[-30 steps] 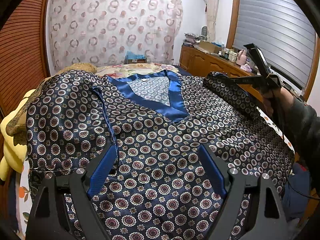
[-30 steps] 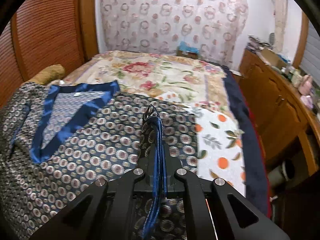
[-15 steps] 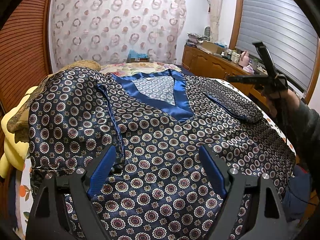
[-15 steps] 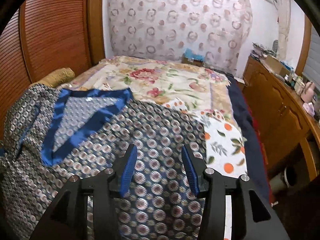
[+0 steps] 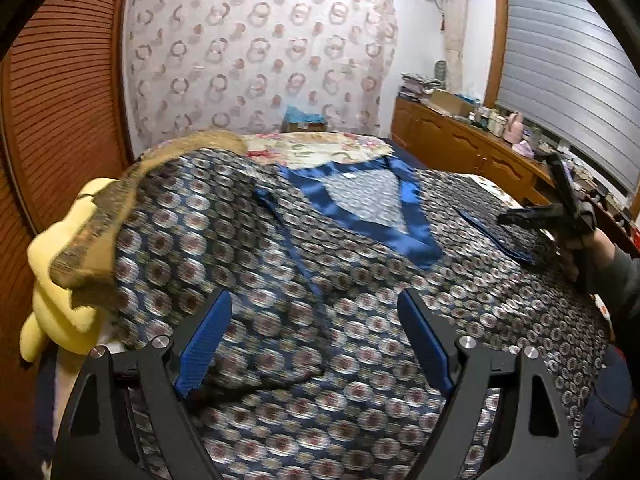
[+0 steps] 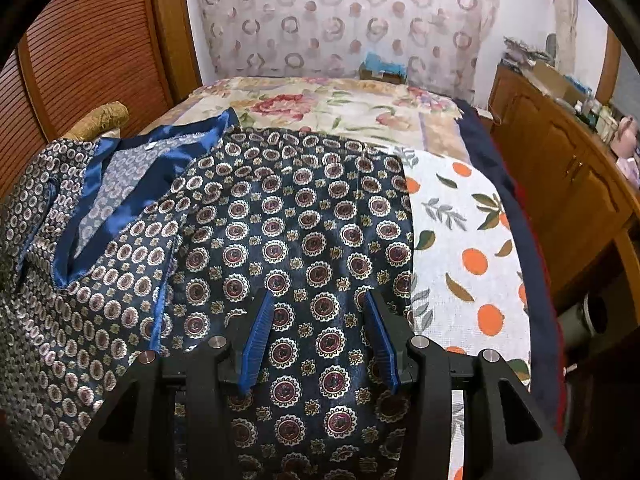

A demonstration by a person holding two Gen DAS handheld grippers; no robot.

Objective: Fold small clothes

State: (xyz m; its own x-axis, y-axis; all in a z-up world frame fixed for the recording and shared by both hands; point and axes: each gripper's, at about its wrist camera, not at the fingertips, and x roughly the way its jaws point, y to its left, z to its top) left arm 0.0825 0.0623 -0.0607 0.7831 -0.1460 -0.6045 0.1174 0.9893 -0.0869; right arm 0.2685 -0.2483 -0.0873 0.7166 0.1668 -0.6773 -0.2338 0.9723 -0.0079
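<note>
A dark blue patterned shirt point(image 5: 352, 288) with a bright blue satin V collar point(image 5: 404, 236) lies spread on the bed; it also shows in the right wrist view point(image 6: 280, 240). Both sleeves are folded in over its body. My left gripper point(image 5: 316, 312) is open and empty just above the shirt's lower left part. My right gripper point(image 6: 318, 312) is open and empty over the folded right sleeve point(image 6: 304, 208). The right gripper also shows at the right edge of the left wrist view point(image 5: 560, 216), held in a hand.
A yellow plush toy point(image 5: 60, 280) and a brown cushion point(image 5: 120, 216) lie at the bed's left edge. A floral quilt point(image 6: 340, 108) and an orange-print sheet point(image 6: 468, 232) cover the bed. A wooden cabinet point(image 6: 568, 176) with clutter stands on the right.
My right gripper opened and let go of the right sleeve, which now lies folded over the shirt. My left gripper moved left and the view is blurred by motion.
</note>
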